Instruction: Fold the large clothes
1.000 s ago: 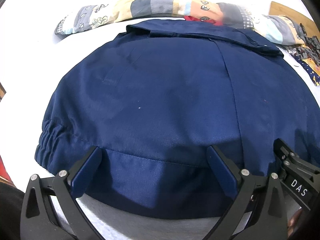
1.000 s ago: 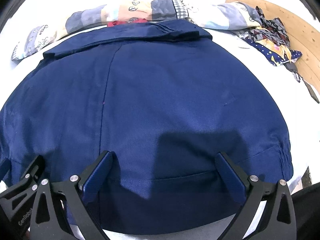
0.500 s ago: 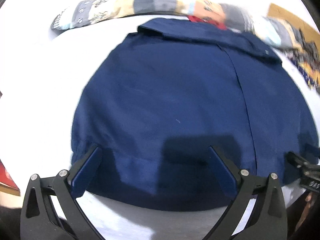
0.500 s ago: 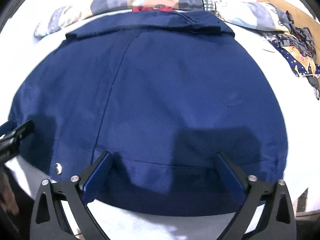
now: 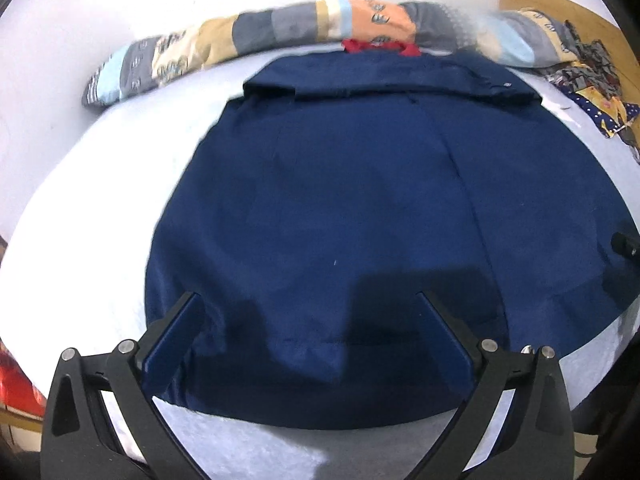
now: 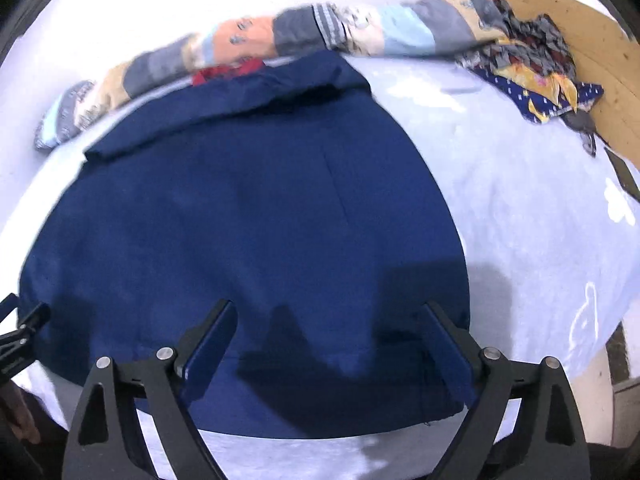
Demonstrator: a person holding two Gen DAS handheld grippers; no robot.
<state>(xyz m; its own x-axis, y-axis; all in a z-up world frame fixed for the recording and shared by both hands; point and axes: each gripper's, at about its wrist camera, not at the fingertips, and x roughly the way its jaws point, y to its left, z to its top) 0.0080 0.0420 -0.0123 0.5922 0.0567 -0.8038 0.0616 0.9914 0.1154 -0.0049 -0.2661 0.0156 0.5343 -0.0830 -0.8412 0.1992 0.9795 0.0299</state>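
A navy blue jacket [image 5: 360, 200] lies spread flat on a white bed sheet [image 5: 88, 240], collar at the far end and hem toward me. My left gripper [image 5: 306, 298] hangs open above the hem's left part, pads clear of the cloth. My right gripper [image 6: 328, 305] hovers over the right part of the jacket [image 6: 260, 220]. Its jaws are closing a little while still wide, with fabric lying below the gap and not pinched. Each gripper shows at the edge of the other's view: the left gripper [image 6: 20, 336] and the right gripper [image 5: 624, 244].
A rolled patchwork quilt [image 5: 280, 36] lies along the far side, with a red cloth [image 5: 380, 46] peeking out behind the collar. A heap of patterned fabric [image 6: 532, 72] sits at the far right by a wooden board [image 6: 580, 20]. Bare sheet [image 6: 540, 220] stretches right of the jacket.
Both grippers have risen and drawn apart: the left slid left, the right slid right. The jacket's side edges and more bare sheet now show. The jacket has not moved.
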